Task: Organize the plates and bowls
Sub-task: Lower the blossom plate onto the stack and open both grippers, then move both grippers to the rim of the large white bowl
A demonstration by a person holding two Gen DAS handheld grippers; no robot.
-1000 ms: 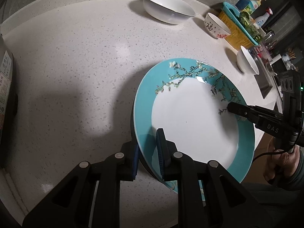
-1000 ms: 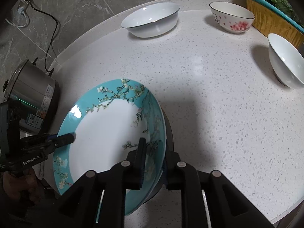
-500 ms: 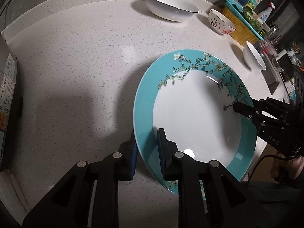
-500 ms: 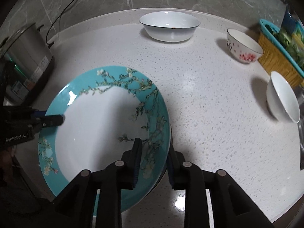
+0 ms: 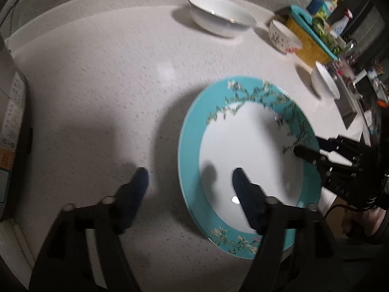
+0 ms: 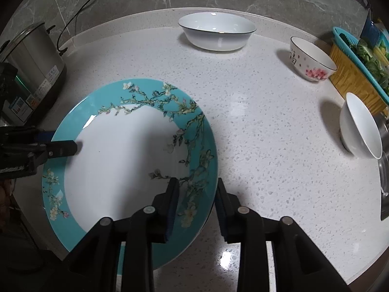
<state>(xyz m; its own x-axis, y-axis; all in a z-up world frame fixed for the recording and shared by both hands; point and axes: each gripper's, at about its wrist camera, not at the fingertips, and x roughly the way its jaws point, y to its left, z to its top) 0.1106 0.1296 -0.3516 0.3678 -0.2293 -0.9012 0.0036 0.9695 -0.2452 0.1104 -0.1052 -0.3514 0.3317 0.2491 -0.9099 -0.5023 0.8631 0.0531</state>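
A large teal-rimmed plate with blossom branches [image 5: 245, 160] [image 6: 126, 165] lies flat on the white speckled counter [image 6: 255, 112] near its front edge. My left gripper [image 5: 188, 182] is open wide, its fingers straddling the plate's left rim without holding it. My right gripper [image 6: 197, 194] is also open, its fingers on either side of the plate's right rim with a gap. A wide white bowl [image 6: 216, 34], a flowered bowl [image 6: 311, 59] and a plain white bowl [image 6: 359, 126] stand apart on the counter.
A steel cooker [image 6: 31, 65] with a cord stands at the left edge. A yellow and teal basket of greens [image 6: 359, 73] sits at the right, with bottles [image 5: 325, 2] behind it. A sink edge [image 6: 384, 170] lies at the far right.
Both grippers held the plate's rim above the counter; the plate now rests on the counter and both grippers have opened, the left one widely.
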